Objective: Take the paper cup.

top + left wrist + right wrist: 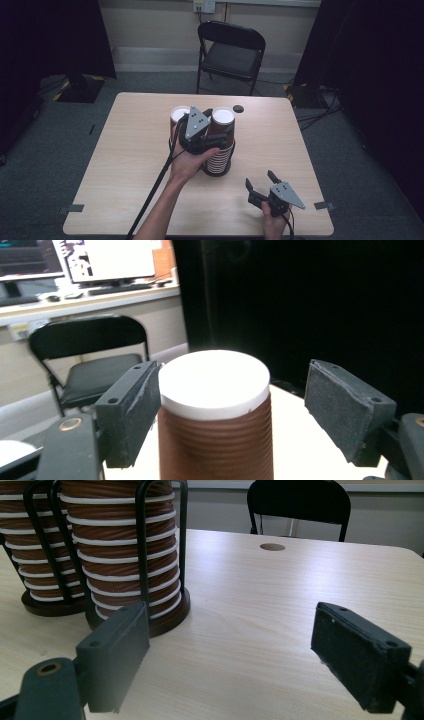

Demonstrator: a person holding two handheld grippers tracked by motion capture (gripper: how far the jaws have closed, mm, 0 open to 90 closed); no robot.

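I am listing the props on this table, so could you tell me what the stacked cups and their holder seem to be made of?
The stacked cups look like matte brown ribbed paper with white rolled rims, seen as stripes down each stack. The holder seems to be thin black metal rods, slightly glossy, on a dark round base, possibly wood or plastic.

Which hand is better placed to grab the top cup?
Left. Its gripper sits around the top cup of a stack, touching it on one side. The right gripper is open near the table's edge, apart from the cups.
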